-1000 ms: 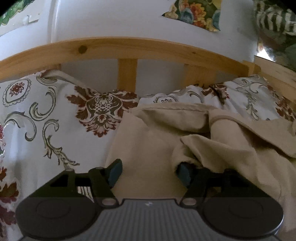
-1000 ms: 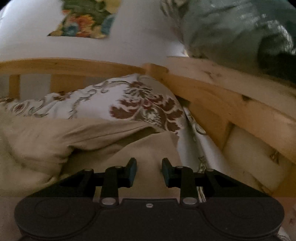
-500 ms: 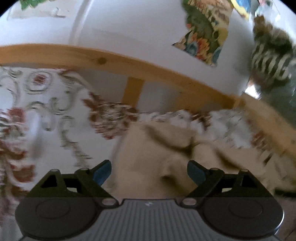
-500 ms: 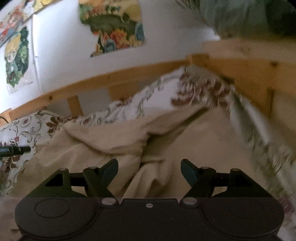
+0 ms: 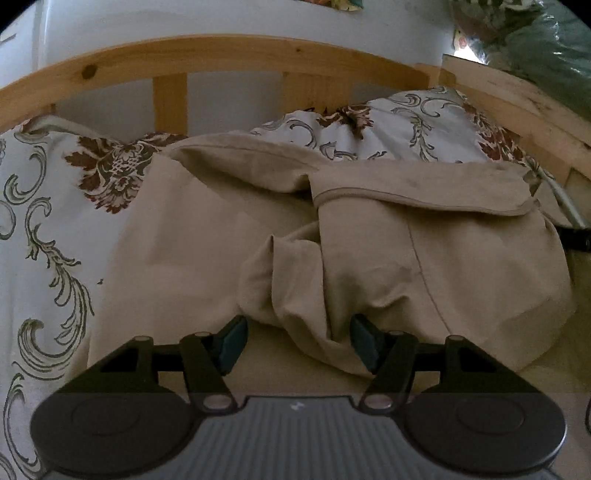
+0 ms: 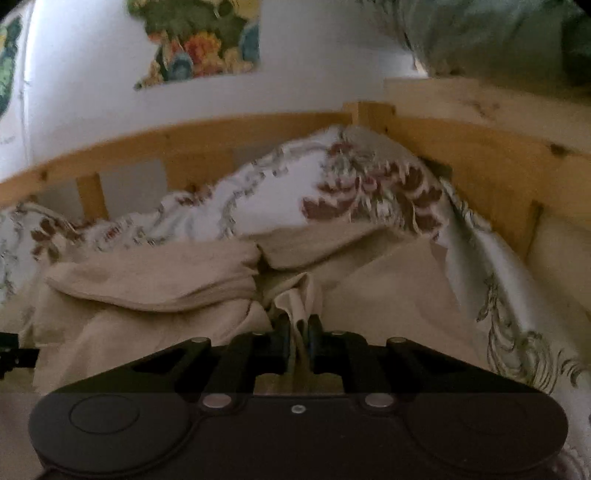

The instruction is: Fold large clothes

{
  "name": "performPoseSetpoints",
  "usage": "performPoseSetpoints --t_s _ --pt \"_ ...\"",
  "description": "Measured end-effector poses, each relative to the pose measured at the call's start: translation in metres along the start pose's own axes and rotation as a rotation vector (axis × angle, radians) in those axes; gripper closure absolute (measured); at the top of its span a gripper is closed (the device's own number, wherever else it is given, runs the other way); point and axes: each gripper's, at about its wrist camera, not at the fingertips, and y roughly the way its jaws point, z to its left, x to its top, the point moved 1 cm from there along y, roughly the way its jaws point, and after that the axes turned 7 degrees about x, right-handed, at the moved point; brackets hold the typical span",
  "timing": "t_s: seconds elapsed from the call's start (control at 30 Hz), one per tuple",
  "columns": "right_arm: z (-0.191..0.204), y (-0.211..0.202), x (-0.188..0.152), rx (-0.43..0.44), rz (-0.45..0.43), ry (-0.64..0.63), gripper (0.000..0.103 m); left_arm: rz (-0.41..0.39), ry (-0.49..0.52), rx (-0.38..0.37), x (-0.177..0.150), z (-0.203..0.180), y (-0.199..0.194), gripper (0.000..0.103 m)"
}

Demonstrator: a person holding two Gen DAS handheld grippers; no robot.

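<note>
A large beige garment (image 5: 406, 258) lies crumpled on a bed with a floral bedspread (image 5: 44, 221). In the left wrist view my left gripper (image 5: 298, 341) hangs low over it. Its jaws are wide and closing, and a rumpled fold of the beige cloth bulges between the blue pads without being pinched. In the right wrist view my right gripper (image 6: 298, 343) is closing tight on a thin upright ridge of the beige garment (image 6: 147, 280), and the cloth is pinched between its pads. The bedspread (image 6: 266, 199) bunches up behind the garment.
A wooden bed frame (image 5: 221, 51) with slats runs behind the garment, and its corner rail (image 6: 480, 158) stands close on the right. A green bundle (image 6: 498, 33) sits above that rail. A floral picture (image 6: 199, 44) hangs on the white wall.
Both grippers swung up and opened wide, then came back down onto the garment. The right jaws closed onto a cloth ridge. The left jaws narrowed around a fold.
</note>
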Motion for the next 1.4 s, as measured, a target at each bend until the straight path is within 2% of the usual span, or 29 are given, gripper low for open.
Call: performPoseSetpoints --t_s 0.03,0.1,0.23,0.37,0.43,0.63,0.83,1.0,1.07,1.13,1.2,1.3,1.4 --pt "0.001 0.002 -0.005 -0.012 0.010 -0.008 0.085 0.006 -0.010 0.004 0.000 0.001 -0.003 0.032" --pt "0.000 0.000 -0.012 -0.028 0.016 -0.020 0.081 0.011 -0.024 0.017 0.000 0.005 -0.009 0.023" --pt "-0.002 -0.023 -0.023 -0.025 -0.023 -0.008 0.053 0.015 -0.041 0.030 -0.003 0.015 -0.028 0.014" --pt "0.003 -0.050 -0.032 -0.037 -0.038 -0.049 0.032 -0.013 -0.027 0.091 -0.016 0.013 -0.057 0.003" --pt "0.008 -0.068 -0.039 -0.028 -0.040 -0.075 0.020 -0.030 -0.007 0.097 -0.025 0.008 -0.073 0.002" --pt "0.033 -0.136 -0.065 0.043 -0.042 -0.220 0.003 -0.027 0.082 0.048 -0.063 -0.013 -0.129 0.001" --pt "0.067 -0.206 -0.098 0.103 -0.034 -0.393 0.001 -0.050 0.236 -0.018 -0.108 -0.046 -0.184 0.001" --pt "0.104 -0.242 -0.142 0.224 0.077 -0.579 0.001 -0.008 0.329 -0.079 -0.150 -0.072 -0.206 0.001" --pt "0.116 -0.242 -0.160 0.269 0.144 -0.648 0.001 0.010 0.372 -0.081 -0.165 -0.081 -0.208 0.001" --pt "0.126 -0.234 -0.176 0.268 0.227 -0.733 0.001 0.021 0.416 -0.082 -0.176 -0.086 -0.207 0.001" --pt "0.130 -0.225 -0.185 0.254 0.268 -0.786 0.001 0.017 0.451 -0.076 -0.183 -0.092 -0.208 0.001" --pt "0.130 -0.213 -0.187 0.256 0.293 -0.770 0.001 0.009 0.477 -0.064 -0.188 -0.095 -0.208 0.001" --pt "0.128 -0.209 -0.187 0.232 0.243 -0.769 0.001 0.011 0.490 -0.057 -0.187 -0.097 -0.207 0.001"
